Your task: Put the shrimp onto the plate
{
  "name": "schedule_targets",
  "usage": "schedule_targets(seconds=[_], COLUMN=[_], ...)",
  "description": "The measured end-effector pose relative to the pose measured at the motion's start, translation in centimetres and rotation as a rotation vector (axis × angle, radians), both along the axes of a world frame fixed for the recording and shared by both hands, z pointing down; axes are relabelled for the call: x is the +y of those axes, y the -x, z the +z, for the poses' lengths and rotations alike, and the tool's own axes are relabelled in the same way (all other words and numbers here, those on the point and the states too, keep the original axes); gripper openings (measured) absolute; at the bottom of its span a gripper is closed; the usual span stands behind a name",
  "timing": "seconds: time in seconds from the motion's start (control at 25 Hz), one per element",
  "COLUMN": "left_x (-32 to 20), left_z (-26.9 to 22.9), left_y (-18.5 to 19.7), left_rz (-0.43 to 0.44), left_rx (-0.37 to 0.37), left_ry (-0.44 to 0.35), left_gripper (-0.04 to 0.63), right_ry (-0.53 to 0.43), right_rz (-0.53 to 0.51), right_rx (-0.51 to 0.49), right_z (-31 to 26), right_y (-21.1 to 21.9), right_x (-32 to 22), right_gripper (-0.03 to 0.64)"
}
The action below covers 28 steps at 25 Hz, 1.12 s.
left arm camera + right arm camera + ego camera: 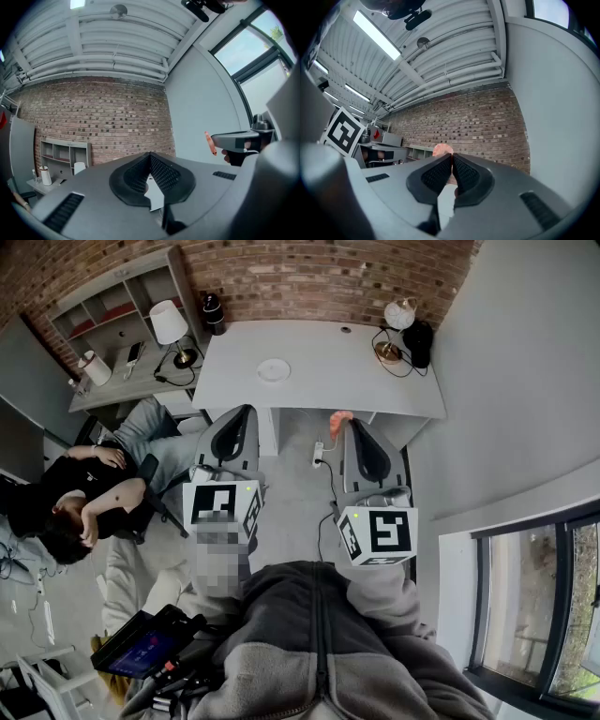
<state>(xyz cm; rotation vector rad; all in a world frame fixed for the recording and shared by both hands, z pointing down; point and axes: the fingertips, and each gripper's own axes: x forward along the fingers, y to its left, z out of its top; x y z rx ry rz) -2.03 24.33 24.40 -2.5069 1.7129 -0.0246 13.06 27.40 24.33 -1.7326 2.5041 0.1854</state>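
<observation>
Brick-walled office w/ grey floor [300, 493]; white worktop [323, 362] on the far side.

Nearest, both tools are held out in front of the person's body, over the floor & well short of the worktop. The left gripper [246, 410] has its fingers pressed together w/ nothing btw them. The right gripper [352, 424] has its fingers pinching the shrimp [340, 417]. Its pink body pokes out past the tips, so prob only one end is clamped.

Below them, a power strip [319, 454] & its cable lie on the floor. Beyond that is the worktop, w/ the plate [273, 369] left of centre, empty & well apart from the shrimp.

Risks from here:
- Thin grip: most of the shrimp hangs outside the fingers, so a jolt on the carry could let it swing or slip out, & it would land on the floor.
- Cable underfoot: it sits right on the path to the worktop, so a foot could snag it.
- Small plate: the right gripper must cross leftward to reach it. Letting go early or from high up could leave the shrimp on the rim or bounce it onto the bare worktop.
- Seated person [75, 498] at left, near the left gripper's side; a wide swing could clip them.
</observation>
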Motion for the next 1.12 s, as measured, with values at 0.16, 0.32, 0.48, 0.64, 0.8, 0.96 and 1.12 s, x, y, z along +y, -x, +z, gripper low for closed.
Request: schedule_targets(seconds=[0.16,0.32,0.48,0.64,0.8,0.96,1.12], left_x=[-0.4,-0.6,-0.7,-1.0,-1.1,-1.0,-0.9], left_z=[0.2,0.3,0.6,0.7,0.9,1.3,1.9], left_y=[0.1,0.2,0.0,0.1,-0.1,-1.2,-2.6], left_rz=[0.007,-0.001,-0.02,-0.039,-0.052,-0.054,-0.053], left_rx=[-0.003,-0.006,-0.011,-0.009,-0.001,0.001,0.002], left_ry=[0.009,0.012,0.013,0.018,0.026,0.028,0.03], left_gripper=[0.005,0.005,0.005,0.005,0.004,0.004,0.005], right_ry=[-0.001,0.0,-0.002,-0.004,-0.001,-0.004,-0.017], right_rz=[-0.005,-0.023,-0.035,-0.059,-0.069,-0.071,-0.078], right_rx=[0.007,0.012,0.001,0.0,-0.002,0.0,0.003], right_z=[-0.1,0.0,0.3,0.3,0.5,0.7,1.0], right_y=[0.3,0.5,0.2,0.2,-0.2,-1.1,-2.4], right_x=[-0.6,-1.2,-1.5,-1.9,-2.1,-2.0,-1.7], right_gripper=[0.012,0.012,0.012,0.012,0.012,0.012,0.012])
